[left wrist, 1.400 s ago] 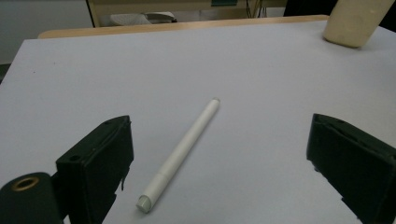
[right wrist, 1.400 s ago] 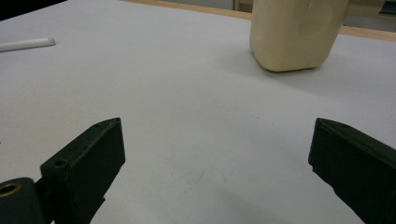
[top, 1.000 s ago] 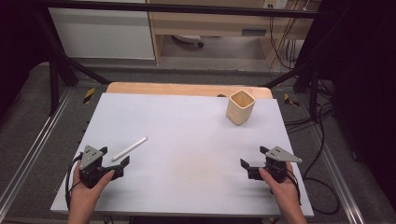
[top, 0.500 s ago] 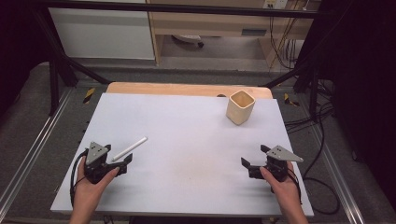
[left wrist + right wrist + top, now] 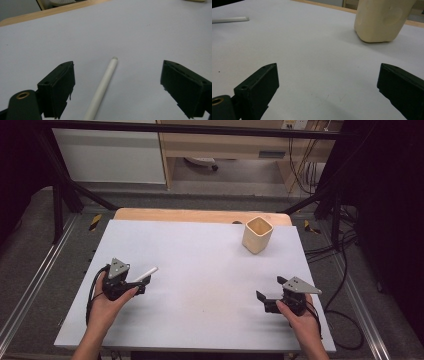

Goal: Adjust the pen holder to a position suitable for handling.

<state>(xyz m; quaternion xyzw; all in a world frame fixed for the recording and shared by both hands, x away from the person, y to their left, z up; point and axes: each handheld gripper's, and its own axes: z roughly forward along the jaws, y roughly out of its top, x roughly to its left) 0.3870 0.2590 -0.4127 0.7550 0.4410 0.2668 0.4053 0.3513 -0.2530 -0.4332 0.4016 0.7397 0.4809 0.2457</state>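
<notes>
1. A white table top takes up the middle of the room, with a strip of bare wood along its far edge.
2. A cream, square-mouthed cup stands upright near the far right corner (nothing visible inside it).
3. Black frame bars slant down at both sides.
4. Cables trail over the grey floor on the right.
5. Behind the table sits a white cabinet.

Left gripper at white stick, cup far right
</notes>
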